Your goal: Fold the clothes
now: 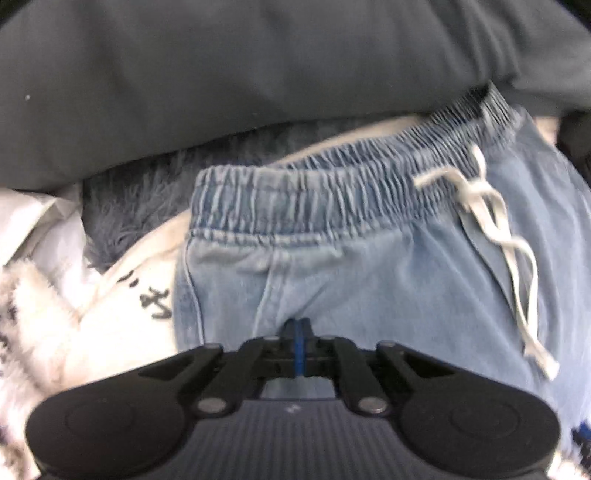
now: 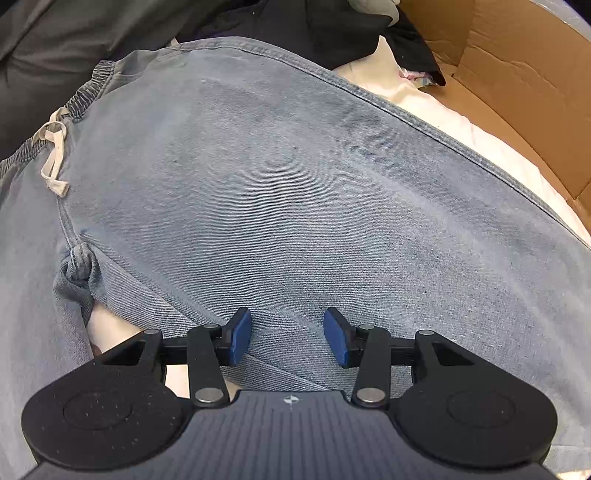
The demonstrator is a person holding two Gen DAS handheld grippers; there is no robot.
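Light blue jeans (image 1: 369, 280) lie spread over a pile of clothes, their elastic waistband (image 1: 314, 195) and white drawstring (image 1: 491, 221) toward the far side. My left gripper (image 1: 299, 332) sits just below the waistband, its blue pads pressed together, and the denim puckers at the tips as if pinched. In the right wrist view the jeans (image 2: 295, 184) fill the frame, with the drawstring (image 2: 55, 155) at the left. My right gripper (image 2: 288, 336) stands open low over a trouser leg. Its blue pads (image 2: 240, 336) are apart and flat denim lies between them, not pinched.
A dark grey garment (image 1: 258, 74) lies beyond the waistband. White printed cloth (image 1: 122, 295) and a fluffy blue-grey fabric (image 1: 140, 206) sit at the left. An open cardboard box (image 2: 517, 92) stands at the right, with white cloth (image 2: 443, 122) and dark clothes (image 2: 332, 33) beside it.
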